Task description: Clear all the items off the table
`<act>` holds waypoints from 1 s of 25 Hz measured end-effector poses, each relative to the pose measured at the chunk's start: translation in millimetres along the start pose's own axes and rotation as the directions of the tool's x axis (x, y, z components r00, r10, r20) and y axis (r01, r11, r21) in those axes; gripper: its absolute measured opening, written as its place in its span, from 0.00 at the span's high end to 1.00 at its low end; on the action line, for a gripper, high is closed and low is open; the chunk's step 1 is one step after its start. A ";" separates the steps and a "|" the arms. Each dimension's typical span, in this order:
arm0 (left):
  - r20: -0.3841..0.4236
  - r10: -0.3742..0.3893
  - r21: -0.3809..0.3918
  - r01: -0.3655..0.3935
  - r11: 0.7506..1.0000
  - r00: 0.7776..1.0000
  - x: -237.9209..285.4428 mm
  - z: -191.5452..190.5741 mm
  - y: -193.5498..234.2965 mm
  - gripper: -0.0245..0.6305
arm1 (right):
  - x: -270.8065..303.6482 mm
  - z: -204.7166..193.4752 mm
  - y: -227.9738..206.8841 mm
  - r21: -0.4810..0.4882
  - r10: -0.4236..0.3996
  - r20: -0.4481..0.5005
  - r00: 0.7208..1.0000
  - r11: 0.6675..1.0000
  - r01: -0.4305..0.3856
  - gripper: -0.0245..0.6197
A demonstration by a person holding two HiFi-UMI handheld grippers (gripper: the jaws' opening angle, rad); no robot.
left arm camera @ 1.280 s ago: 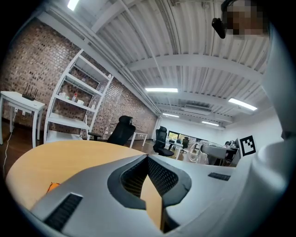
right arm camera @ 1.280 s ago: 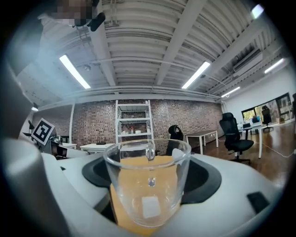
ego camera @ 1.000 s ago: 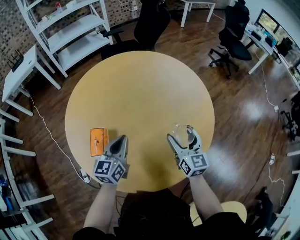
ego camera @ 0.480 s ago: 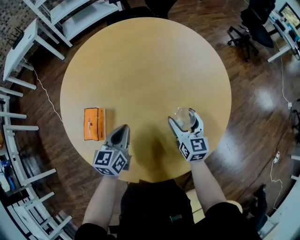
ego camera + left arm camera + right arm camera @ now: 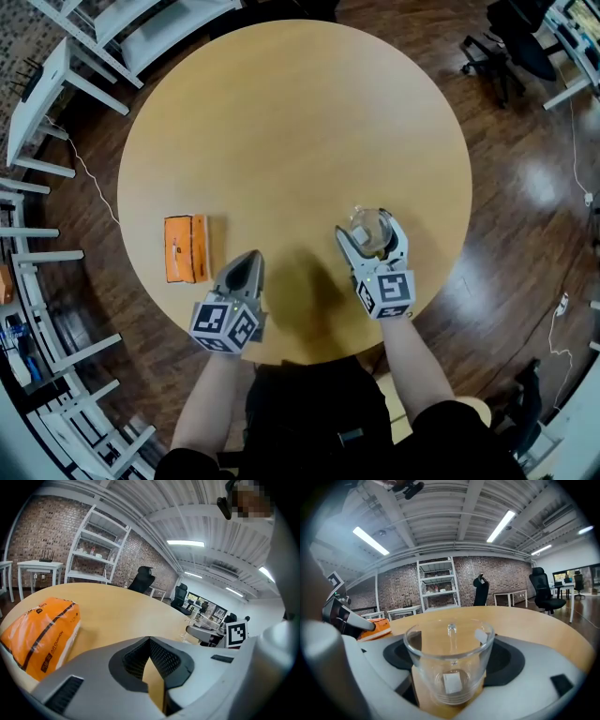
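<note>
A clear glass cup (image 5: 367, 221) sits upright between the jaws of my right gripper (image 5: 370, 229), which is shut on it near the table's front right. In the right gripper view the glass cup (image 5: 449, 660) fills the gap, a pad on each side of it. My left gripper (image 5: 247, 257) is shut with nothing in it, low over the round wooden table (image 5: 281, 122) near its front edge. An orange packet (image 5: 186, 248) lies flat on the table just left of it. The left gripper view has the orange packet (image 5: 42, 634) ahead to the left of the closed jaw tips.
White shelving (image 5: 141, 28) and a small white table (image 5: 37, 103) stand beyond the table's far left. A black office chair (image 5: 516, 42) is at the far right, on dark wood floor. A white cable (image 5: 94, 197) runs along the floor at left.
Both grippers have come down closer to the tabletop, the glass cup staying in the right jaws. The head view has tilted, so the table now sits higher in the picture.
</note>
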State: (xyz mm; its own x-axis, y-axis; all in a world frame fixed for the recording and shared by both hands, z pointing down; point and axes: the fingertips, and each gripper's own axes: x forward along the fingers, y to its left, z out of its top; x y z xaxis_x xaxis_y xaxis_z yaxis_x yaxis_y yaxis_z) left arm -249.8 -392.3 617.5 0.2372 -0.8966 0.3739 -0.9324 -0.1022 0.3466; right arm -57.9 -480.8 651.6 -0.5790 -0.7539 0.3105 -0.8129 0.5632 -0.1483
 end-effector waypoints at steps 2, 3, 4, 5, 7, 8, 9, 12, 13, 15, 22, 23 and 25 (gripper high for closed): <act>-0.008 -0.008 0.003 0.008 1.000 1.000 1.1 -1.6 -0.6 0.96 | -1.4 -5.4 2.2 -0.024 0.006 -0.003 1.000 1.000 -0.006 0.31; -0.014 -0.012 0.005 0.012 1.000 1.000 1.9 -3.0 -1.5 0.96 | -2.2 -6.9 3.5 -0.033 0.009 -0.005 1.000 0.999 -0.009 0.31; -0.019 -0.015 0.006 0.015 1.000 1.000 2.6 -4.5 -2.7 0.96 | -3.2 -7.3 4.5 -0.040 0.010 -0.004 1.000 0.999 -0.011 0.31; -0.023 -0.017 0.007 0.017 1.000 1.000 3.2 -5.9 -4.1 0.96 | -4.2 -6.6 5.2 -0.044 0.011 -0.001 1.000 0.999 -0.011 0.31; -0.027 -0.020 0.006 0.020 1.000 0.999 4.4 -7.6 -6.2 0.96 | -5.3 -5.4 6.2 -0.052 0.009 0.006 1.000 0.999 -0.009 0.31; -0.028 -0.021 0.006 0.021 1.000 0.999 5.3 -8.0 -6.7 0.96 | -5.3 -6.2 7.0 -0.060 0.010 0.007 1.000 0.998 -0.010 0.31; -0.029 -0.021 0.006 0.022 1.000 0.999 6.1 -8.3 -7.2 0.96 | -5.2 -8.1 7.9 -0.071 0.013 0.005 1.000 0.997 -0.013 0.31; -0.026 -0.023 0.005 0.023 1.000 0.999 8.1 -9.1 -10.6 0.96 | -6.5 -16.5 6.8 -0.100 0.033 -0.011 0.999 0.994 -0.034 0.30; -0.023 -0.024 0.004 0.024 1.000 0.999 8.6 -9.0 -11.6 0.96 | -6.5 -17.4 6.0 -0.096 0.035 -0.016 0.999 0.995 -0.037 0.30; -0.019 -0.027 0.004 0.027 1.000 0.999 8.9 -8.4 -11.2 0.96 | -4.8 -17.4 7.4 -0.069 0.033 -0.029 0.999 0.997 -0.035 0.29; 0.016 -0.043 -0.005 0.043 0.999 0.999 6.4 -5.6 -10.5 0.96 | -22.4 -14.0 2.0 -0.057 0.008 -0.027 1.000 0.998 -0.010 0.23; 0.025 -0.047 -0.007 0.047 0.999 0.999 5.6 -4.6 -12.7 0.96 | -28.7 -11.6 -2.3 -0.057 -0.005 -0.020 1.000 0.998 0.004 0.23; 0.045 -0.060 -0.014 0.060 0.998 0.997 1.7 -1.1 -14.4 0.96 | -40.1 -4.0 -7.4 -0.064 -0.030 -0.009 1.000 0.998 0.029 0.23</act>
State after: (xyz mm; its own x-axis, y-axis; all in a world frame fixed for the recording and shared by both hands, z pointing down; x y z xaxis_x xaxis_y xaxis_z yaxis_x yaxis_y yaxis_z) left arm -235.7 -391.9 614.1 0.2799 -0.9075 0.3131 -0.9125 -0.1501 0.3806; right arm -28.4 -453.3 644.0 -0.5537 -0.7673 0.3234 -0.8239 0.5613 -0.0789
